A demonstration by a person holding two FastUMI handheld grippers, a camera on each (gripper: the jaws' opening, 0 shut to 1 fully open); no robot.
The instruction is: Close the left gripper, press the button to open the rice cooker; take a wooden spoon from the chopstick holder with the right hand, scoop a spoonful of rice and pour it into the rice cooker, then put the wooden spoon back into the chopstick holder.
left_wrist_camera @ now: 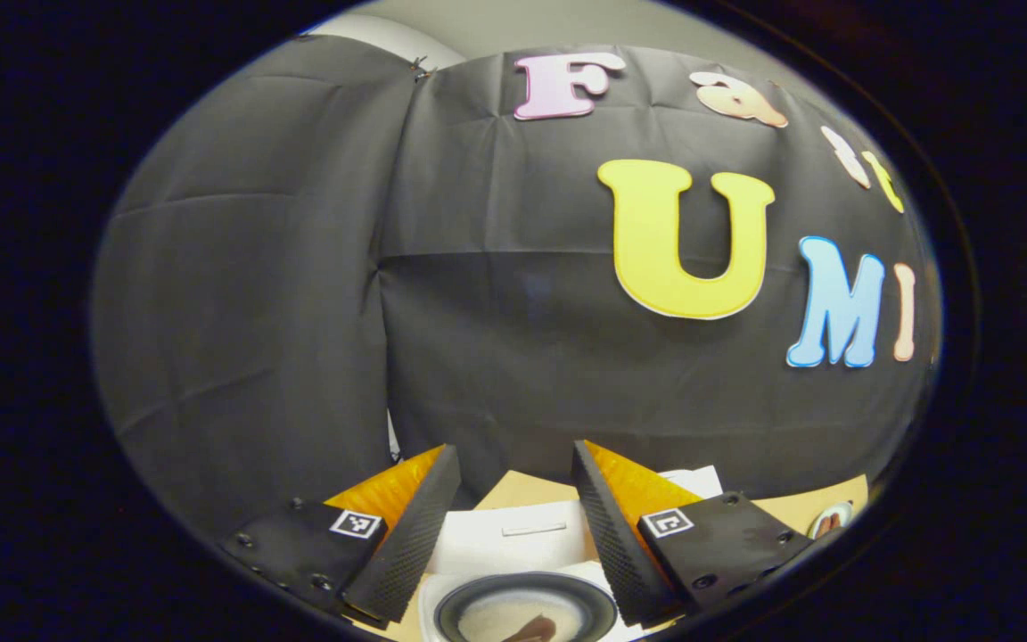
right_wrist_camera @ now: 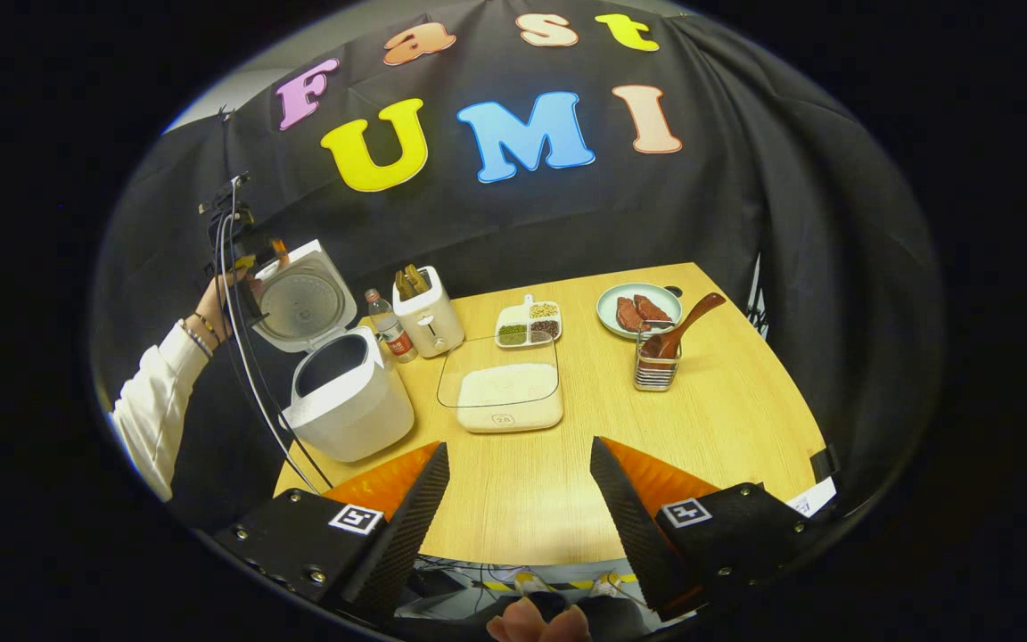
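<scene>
So in the left gripper view, the left gripper (left_wrist_camera: 513, 526) is held up high with its fingers spread wide, nothing between them, pointing mostly at the booth's black cloth wall (left_wrist_camera: 299, 294). Right under the fingers you can see the rice cooker (left_wrist_camera: 513, 544), white, lid up, with its dark inner pot (left_wrist_camera: 524, 608) showing pale rice and a brownish bit at the very bottom edge. A strip of the table (left_wrist_camera: 799, 510) peeks out to the right, with the edge of a plate (left_wrist_camera: 831, 517) on it. Over in the right gripper view, the right gripper (right_wrist_camera: 518, 513) hangs back over the near edge of the table (right_wrist_camera: 727, 428), fingers also released and holding nothing. The cooker (right_wrist_camera: 344, 392) sits at the table's left corner, lid open, and the person's hand (right_wrist_camera: 219, 303) in a white sleeve (right_wrist_camera: 152, 410) holds the other gripper (right_wrist_camera: 237, 227) up by the raised lid. The wooden spoon (right_wrist_camera: 687, 328) is in the wire chopstick holder (right_wrist_camera: 656, 367) on the right side, leaning, handle up. The rice tray (right_wrist_camera: 505, 397) sits mid-table with a clear lid, just behind it a divided dish of beans (right_wrist_camera: 527, 325); a toaster (right_wrist_camera: 427, 316) and a bottle (right_wrist_camera: 389, 325) stand near the cooker, and a plate (right_wrist_camera: 638, 308) sits behind the holder.
</scene>
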